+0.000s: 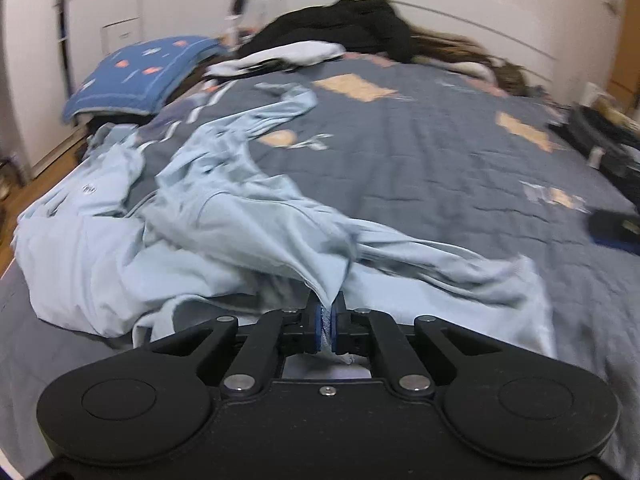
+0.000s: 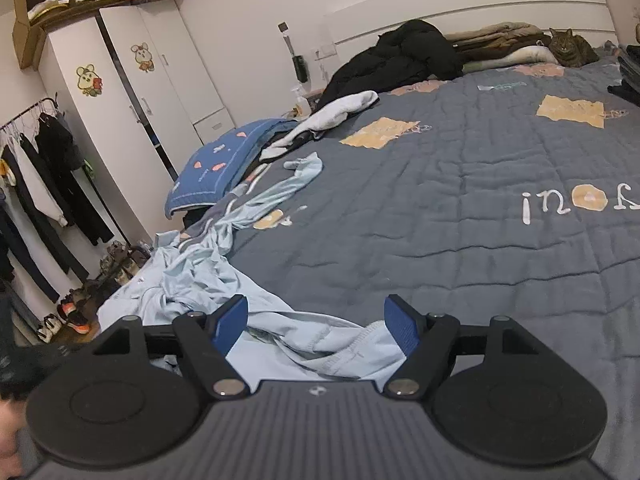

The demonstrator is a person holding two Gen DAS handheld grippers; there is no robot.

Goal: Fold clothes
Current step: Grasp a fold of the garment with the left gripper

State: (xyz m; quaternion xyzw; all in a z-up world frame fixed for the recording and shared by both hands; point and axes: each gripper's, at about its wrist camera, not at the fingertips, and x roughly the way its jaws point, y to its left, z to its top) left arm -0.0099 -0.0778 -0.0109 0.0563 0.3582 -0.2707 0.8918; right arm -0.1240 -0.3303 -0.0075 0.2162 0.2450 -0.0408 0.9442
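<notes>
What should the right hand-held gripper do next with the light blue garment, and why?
Probably ease forward and close on the hem. The left hand-held gripper is already shut on the light blue garment, while the right hand-held gripper is open with the hem lying between its fingers, ungrasped.

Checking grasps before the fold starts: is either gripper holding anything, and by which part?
The left gripper pinches the light blue garment at a bunched fold near its edge. The right gripper is open over it, holding nothing.
</notes>
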